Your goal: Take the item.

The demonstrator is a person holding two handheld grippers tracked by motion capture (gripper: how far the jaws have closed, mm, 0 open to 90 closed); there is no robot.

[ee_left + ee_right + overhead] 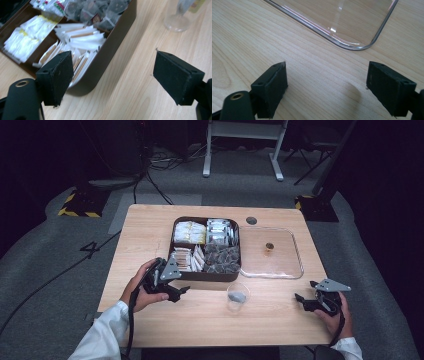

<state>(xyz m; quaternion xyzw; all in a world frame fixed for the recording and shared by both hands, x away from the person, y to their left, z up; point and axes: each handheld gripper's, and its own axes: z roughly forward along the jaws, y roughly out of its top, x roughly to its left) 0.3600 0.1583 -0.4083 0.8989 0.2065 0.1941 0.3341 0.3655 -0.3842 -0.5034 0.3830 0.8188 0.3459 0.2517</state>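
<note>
A dark brown compartment box (206, 275) of sachets and tea bags sits mid-table. My left gripper (176, 292) hovers open at its front left corner (100, 75), nothing between the jaws; white paper sticks (80, 40) lie in the nearest compartment. A small clear plastic cup (237, 296) with a tea bag inside stands just in front of the box, also seen as the cup (178, 17) in the left gripper view. My right gripper (306, 302) rests open and empty over bare wood at the front right, near the corner of a clear lid (362, 47).
The clear lid (298, 265) lies flat right of the box with a small brown knob at its middle. A round cable hole (251, 220) is near the table's far edge. Bare wood (210, 325) stretches along the front of the table.
</note>
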